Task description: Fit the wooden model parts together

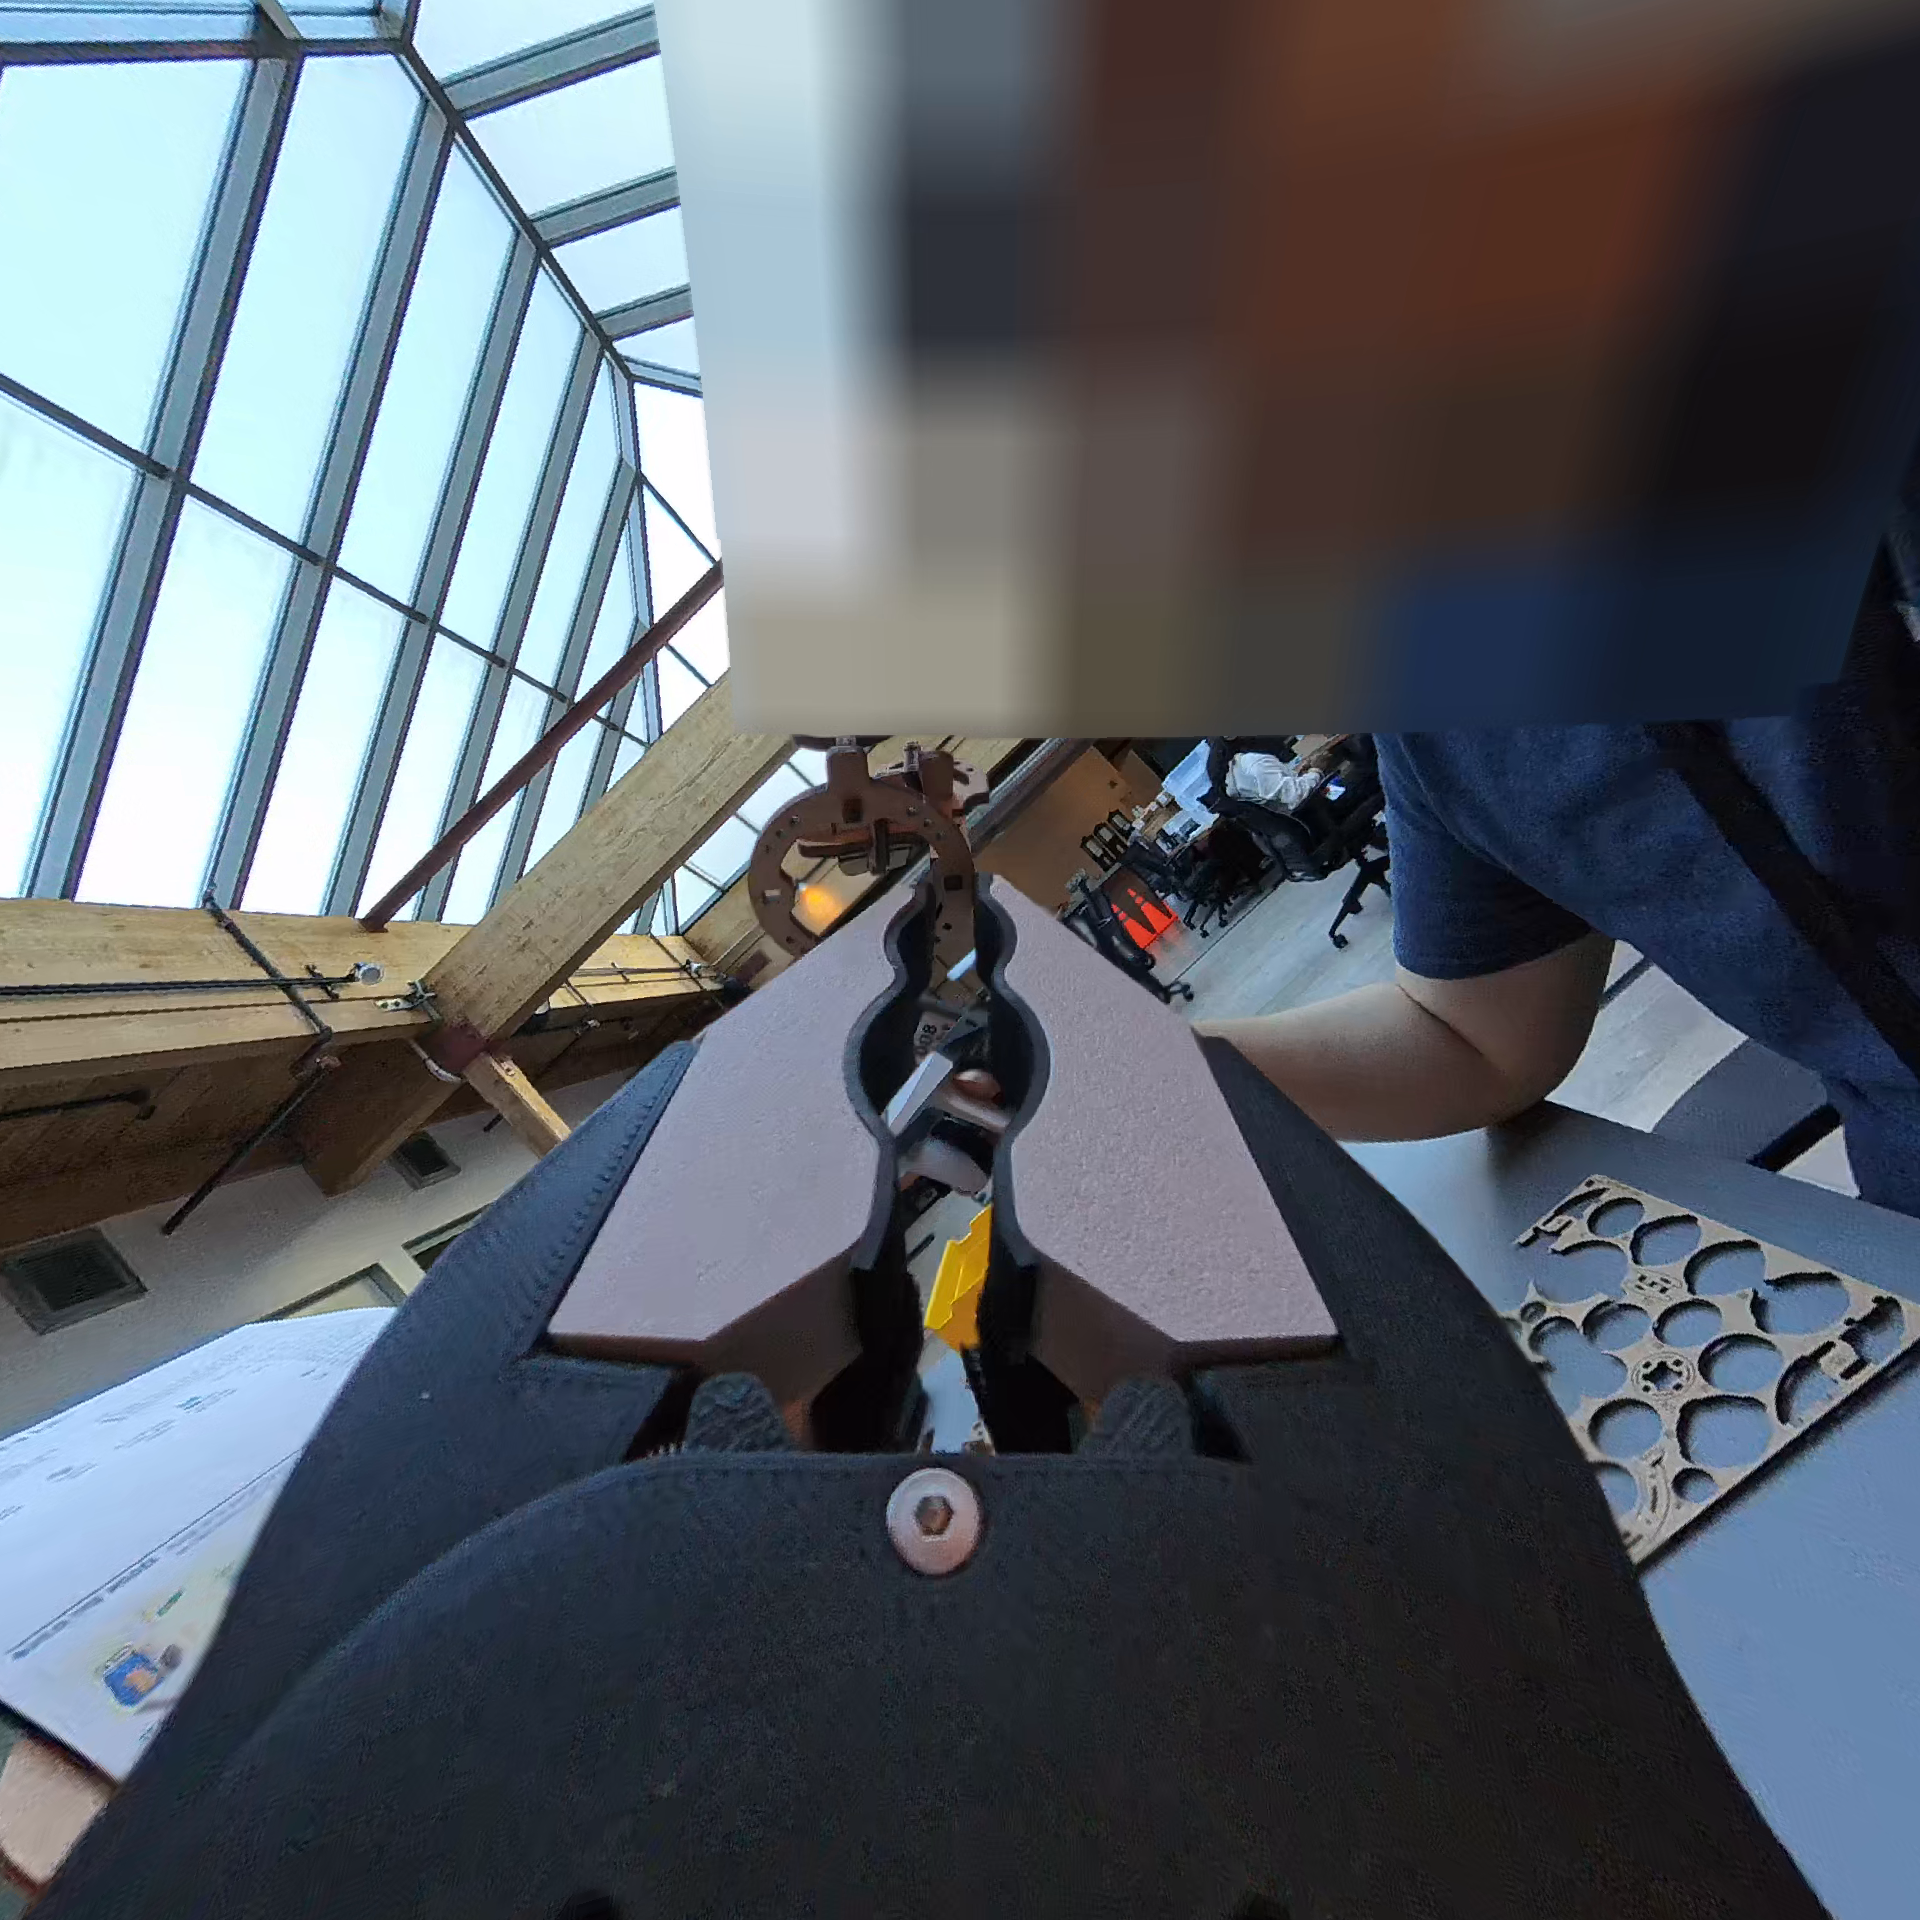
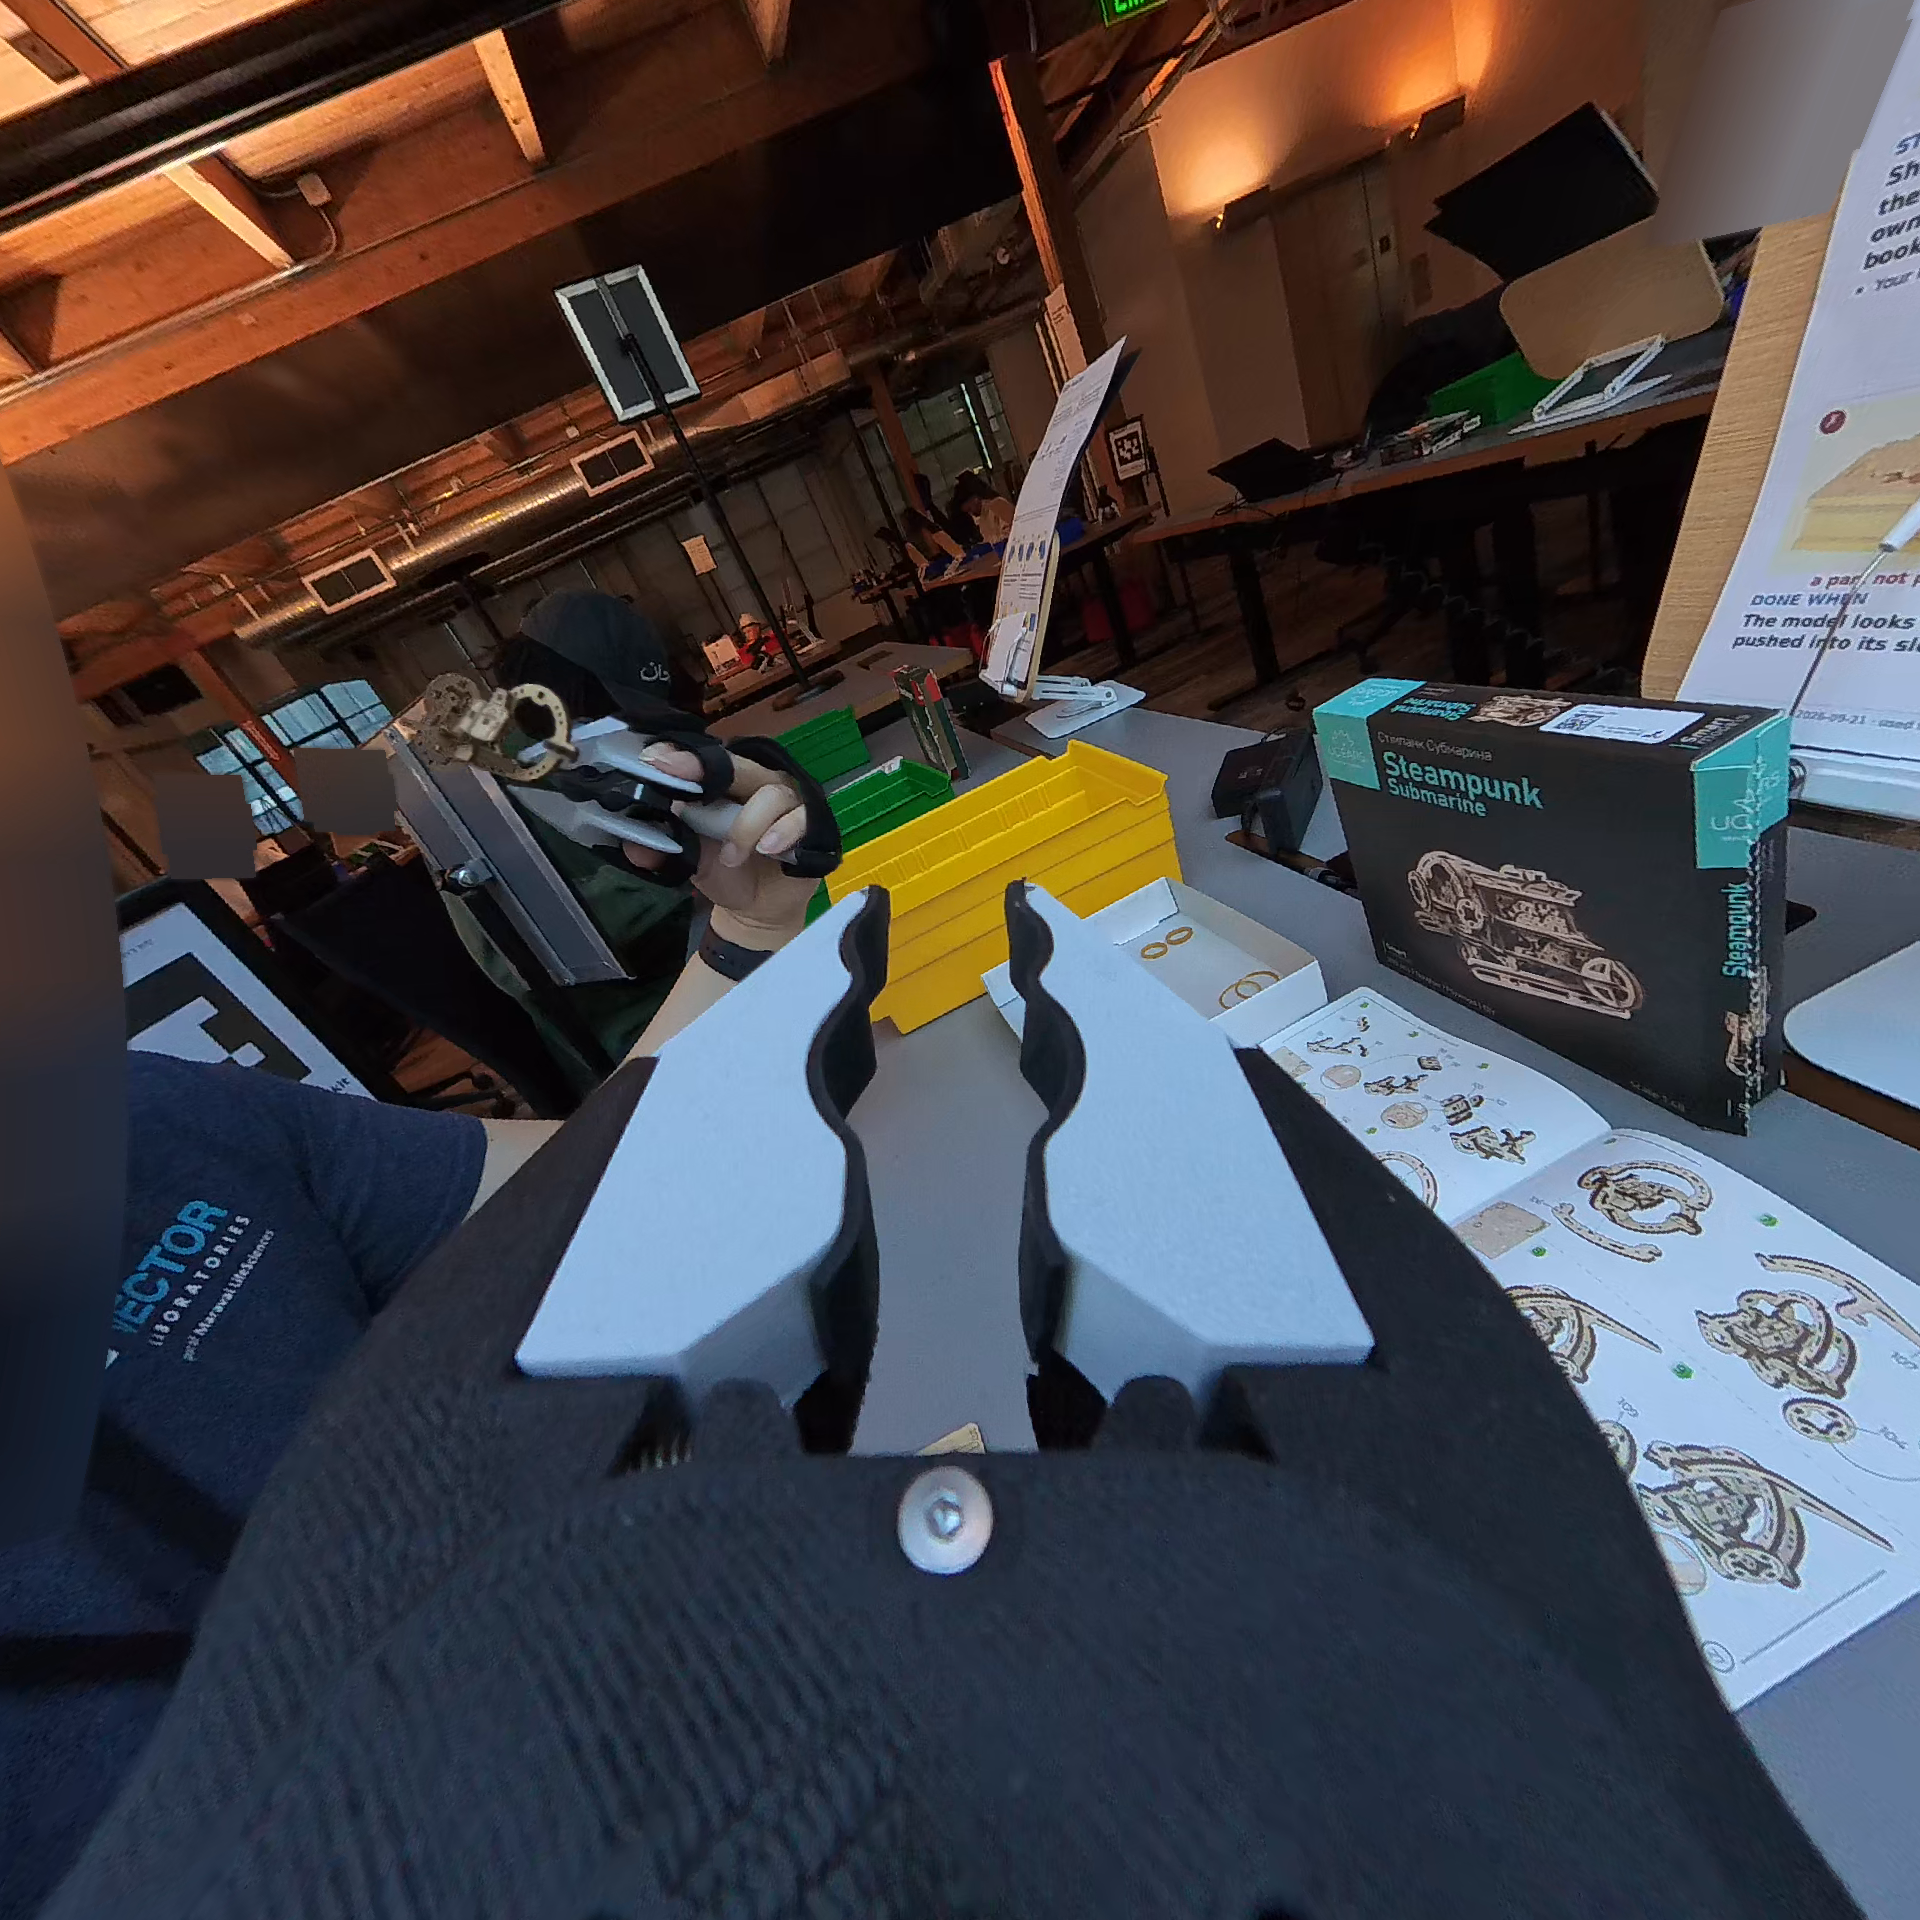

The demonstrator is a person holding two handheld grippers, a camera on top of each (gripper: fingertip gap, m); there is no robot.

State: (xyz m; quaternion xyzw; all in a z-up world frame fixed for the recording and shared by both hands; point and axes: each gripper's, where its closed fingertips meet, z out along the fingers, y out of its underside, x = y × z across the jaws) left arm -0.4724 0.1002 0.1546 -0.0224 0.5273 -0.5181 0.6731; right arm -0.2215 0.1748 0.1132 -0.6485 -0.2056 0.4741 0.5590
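The right gripper [image 2: 943, 914] fills the lower frame, jaws apart and empty above the grey table [image 2: 940, 1247]. The left gripper [image 1: 951, 894] points up, jaws clamped on the wooden model [image 1: 862, 842] at centre frame. A yellow bin [image 2: 997, 862], booklet [image 2: 1662, 1299] and punched-out wooden sheet [image 1: 1704, 1351] lie nearby

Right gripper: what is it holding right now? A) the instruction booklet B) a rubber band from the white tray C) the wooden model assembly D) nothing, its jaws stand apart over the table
D: the right gripper has a clear gap with bare grey table between its fingers, while the wooden model assembly sits in the left gripper, raised off the table.
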